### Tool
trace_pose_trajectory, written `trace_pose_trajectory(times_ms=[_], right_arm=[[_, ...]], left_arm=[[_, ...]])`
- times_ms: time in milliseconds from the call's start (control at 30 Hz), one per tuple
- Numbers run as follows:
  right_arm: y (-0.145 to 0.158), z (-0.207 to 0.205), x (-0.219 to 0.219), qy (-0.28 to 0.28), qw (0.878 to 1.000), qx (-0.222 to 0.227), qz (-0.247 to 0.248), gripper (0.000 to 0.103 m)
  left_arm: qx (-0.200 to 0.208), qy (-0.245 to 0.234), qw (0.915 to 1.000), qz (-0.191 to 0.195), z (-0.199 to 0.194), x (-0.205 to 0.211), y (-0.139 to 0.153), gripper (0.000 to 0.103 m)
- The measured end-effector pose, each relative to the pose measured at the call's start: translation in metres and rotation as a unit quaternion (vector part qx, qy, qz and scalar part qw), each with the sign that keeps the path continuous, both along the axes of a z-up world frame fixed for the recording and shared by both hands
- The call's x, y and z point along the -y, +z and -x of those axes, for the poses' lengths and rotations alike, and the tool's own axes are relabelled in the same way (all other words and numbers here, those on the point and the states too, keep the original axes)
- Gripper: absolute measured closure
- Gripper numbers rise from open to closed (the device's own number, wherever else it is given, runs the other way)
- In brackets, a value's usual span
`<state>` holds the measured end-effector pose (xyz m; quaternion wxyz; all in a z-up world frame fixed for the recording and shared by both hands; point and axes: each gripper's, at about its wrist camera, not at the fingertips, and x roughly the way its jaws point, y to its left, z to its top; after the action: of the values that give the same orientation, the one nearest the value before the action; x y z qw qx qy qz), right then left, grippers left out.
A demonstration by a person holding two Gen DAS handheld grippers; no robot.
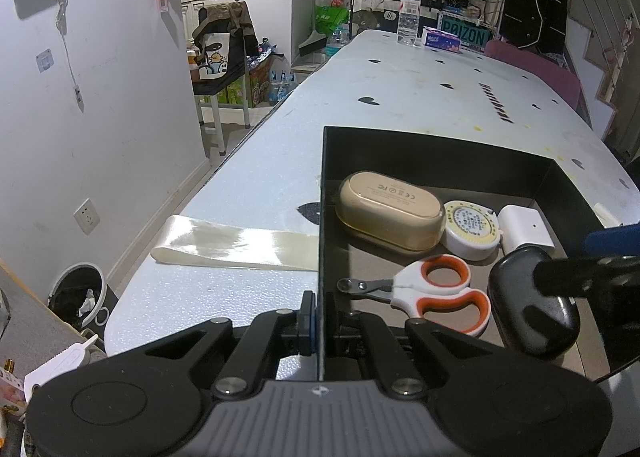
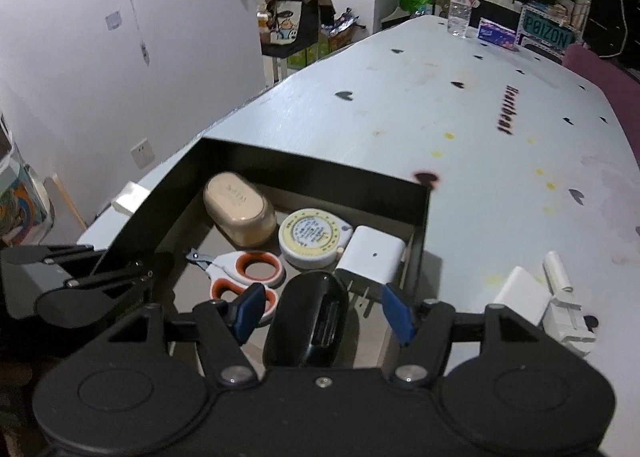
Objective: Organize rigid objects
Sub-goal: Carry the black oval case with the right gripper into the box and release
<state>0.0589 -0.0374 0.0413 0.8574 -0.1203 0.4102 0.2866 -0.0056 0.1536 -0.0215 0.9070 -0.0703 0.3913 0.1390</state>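
A black open box (image 1: pixel 432 145) (image 2: pixel 304 169) sits on the pale table. Inside lie a beige oval case (image 1: pixel 390 213) (image 2: pixel 240 209), a round tape measure (image 1: pixel 472 229) (image 2: pixel 312 239), a white charger (image 1: pixel 524 227) (image 2: pixel 374 257), orange-handled clippers (image 1: pixel 436 293) (image 2: pixel 246 277) and a black oval case (image 1: pixel 528 305) (image 2: pixel 308 321). My left gripper (image 1: pixel 319 315) is shut on the box's left wall. My right gripper (image 2: pixel 324 311) is open over the box, its blue pads (image 2: pixel 250 309) either side of the black case, apart from it.
A cream ribbon (image 1: pixel 236 243) lies on the table left of the box. A white plastic piece (image 2: pixel 548 297) lies right of the box. A water bottle (image 1: pixel 409 13) and tissue pack (image 1: pixel 442 40) stand at the table's far end. A bin (image 1: pixel 78 297) is on the floor.
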Motion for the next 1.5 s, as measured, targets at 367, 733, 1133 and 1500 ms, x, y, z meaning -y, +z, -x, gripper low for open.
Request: trace_pose_trajectory(times_ms=[367,733,1133,1500], right_arm=[[-0.004,0.005,0.001,0.005,1.0,-0.022,0.006,0.067],[-0.02,0.009,-0.023,0.008,1.0,-0.012,0.025,0.073],[-0.009,0.006,-0.011,-0.016,1.0,-0.017,-0.011,0.074],[0.018,0.027,0.019,-0.031,0.998,0.02,-0.047,0.035]], left_arm=[[0.0,0.0,1.0,0.0,0.0,0.0,0.0,0.101],[0.0,0.0,1.0,0.0,0.0,0.0,0.0,0.101],[0.0,0.0,1.0,0.0,0.0,0.0,0.0,0.101],[0.0,0.0,1.0,0.0,0.0,0.0,0.0,0.101]])
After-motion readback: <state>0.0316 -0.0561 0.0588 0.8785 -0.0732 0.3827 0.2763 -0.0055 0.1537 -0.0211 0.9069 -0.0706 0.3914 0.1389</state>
